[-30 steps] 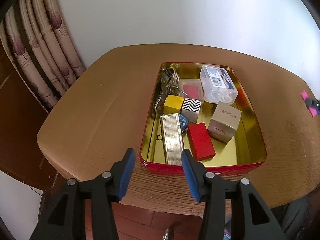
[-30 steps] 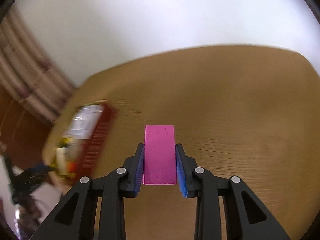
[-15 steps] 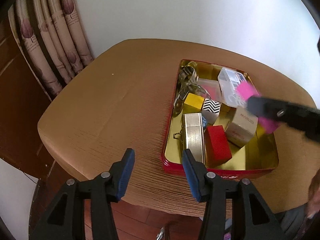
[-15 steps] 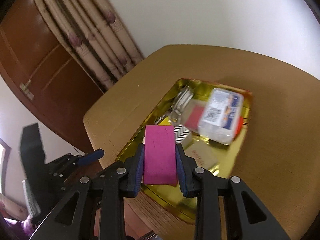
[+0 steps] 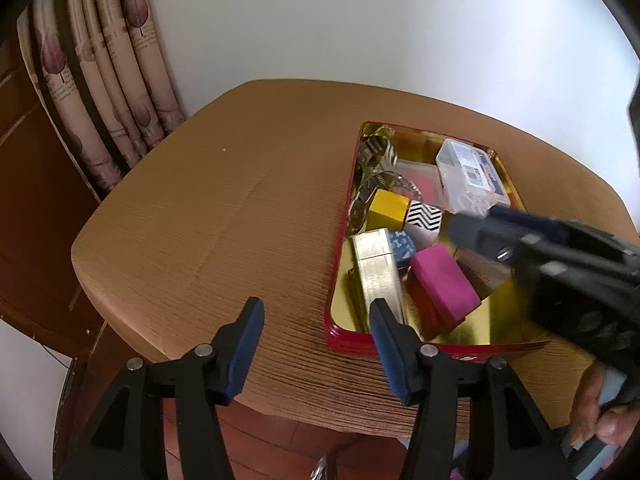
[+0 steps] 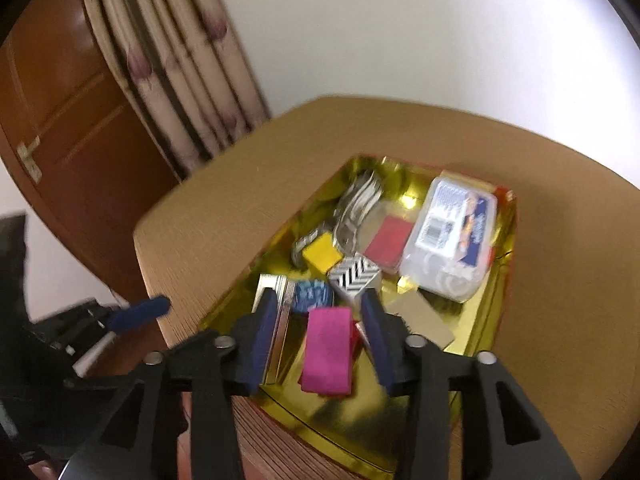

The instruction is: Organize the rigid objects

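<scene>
- Pink block now lying in tray, resting atop red block, just beside silver box; tilted a bit, not flat on tray floor.
- Right gripper fingers apart, straddling pink blk w/ a gap each side, not touching it. Reads as release step just done.
- Left gripper fingers apart, holding nothing, hovering over table edge just outside tray's near-left corner.
- Next move, by judgement: back right gripper up and out w/o clipping pink blk or chevron cube; then look for any item left outside tray. None seen on table in either view.
- Rest of tray: yellow cube, blue patterned piece, beige box, clear plastic case, metal clips at far corner.
- Vs 0.5 s ago: pink blk then clamped between right fingers, above tray; now let go, fingers spread. Vs 1 s ago: blk carried well away from tray.
- Left gripper much as before, same spread; view shifted slightly, tray now further right in frame.
- Right view motion-blurred; exact seating of pink blk hard to tell.
</scene>
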The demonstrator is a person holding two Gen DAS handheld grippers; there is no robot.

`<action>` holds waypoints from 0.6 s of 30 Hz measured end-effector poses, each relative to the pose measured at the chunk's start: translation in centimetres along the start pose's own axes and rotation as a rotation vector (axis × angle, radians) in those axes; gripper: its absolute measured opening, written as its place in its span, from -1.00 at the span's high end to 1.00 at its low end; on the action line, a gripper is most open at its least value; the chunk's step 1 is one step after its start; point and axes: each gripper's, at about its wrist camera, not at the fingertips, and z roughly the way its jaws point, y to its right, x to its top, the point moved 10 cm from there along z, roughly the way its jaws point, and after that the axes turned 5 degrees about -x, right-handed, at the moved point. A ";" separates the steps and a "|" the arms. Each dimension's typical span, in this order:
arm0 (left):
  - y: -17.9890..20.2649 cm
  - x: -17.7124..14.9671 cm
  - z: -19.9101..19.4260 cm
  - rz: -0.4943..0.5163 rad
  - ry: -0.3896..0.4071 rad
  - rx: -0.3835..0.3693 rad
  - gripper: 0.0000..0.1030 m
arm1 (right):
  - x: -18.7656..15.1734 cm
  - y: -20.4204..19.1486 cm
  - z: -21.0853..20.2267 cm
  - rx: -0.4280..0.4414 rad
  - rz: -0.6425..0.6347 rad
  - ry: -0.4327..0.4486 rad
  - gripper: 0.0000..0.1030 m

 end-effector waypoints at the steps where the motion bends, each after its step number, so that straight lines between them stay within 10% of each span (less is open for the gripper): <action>1: 0.1 0.1 -0.2 0.006 0.007 0.003 -0.09 | 0.3 0.3 -1.2 -0.016 0.002 0.038 0.10; 7: 2.0 1.1 -2.7 0.086 0.117 0.022 -0.09 | 0.5 1.9 -9.1 -0.183 0.003 0.247 -0.49; 18: 5.5 2.3 -9.1 0.161 0.314 -0.031 -0.36 | -1.8 3.1 -15.8 -0.228 0.004 0.295 -0.51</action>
